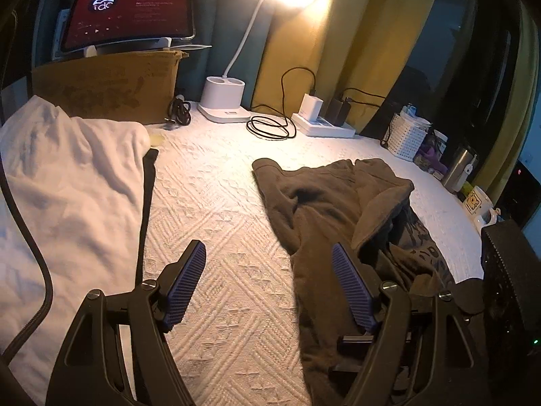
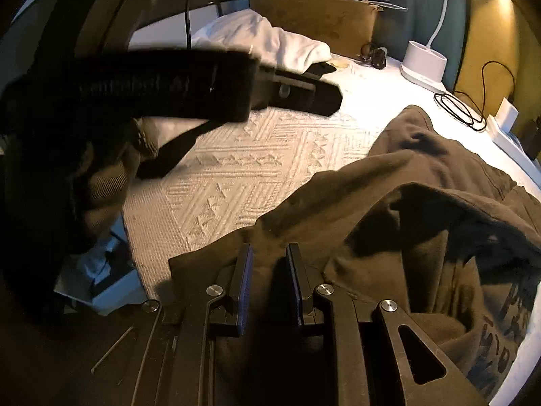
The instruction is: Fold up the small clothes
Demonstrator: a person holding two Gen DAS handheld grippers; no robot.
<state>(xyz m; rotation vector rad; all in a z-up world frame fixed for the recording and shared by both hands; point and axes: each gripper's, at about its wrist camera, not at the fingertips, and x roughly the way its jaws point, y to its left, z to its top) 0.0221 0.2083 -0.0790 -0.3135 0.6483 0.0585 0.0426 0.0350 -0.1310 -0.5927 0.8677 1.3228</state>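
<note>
A crumpled brown sweatshirt [image 1: 321, 196] with dark print lies on the right half of the white textured bedspread [image 1: 219, 203]. My left gripper [image 1: 267, 250] hovers open and empty above the bedspread, and its right finger hangs over the sweatshirt's near sleeve. A white garment [image 1: 67, 176] lies flat on the left over something black. In the right wrist view my right gripper [image 2: 268, 250] has narrow jaws shut on a fold at the brown sweatshirt's [image 2: 405, 186] near edge. The left tool's black housing [image 2: 152, 84] crosses that view, blurred, in front of the white garment [image 2: 270, 37].
Along the back stand a cardboard box [image 1: 108, 84] with a lit tablet [image 1: 132, 13] on it, a white desk lamp [image 1: 223, 98] and a power strip [image 1: 324, 125] with coiled black cable. A white basket [image 1: 405, 135], a steel tumbler [image 1: 458, 169] and a mug [image 1: 478, 203] line the right edge.
</note>
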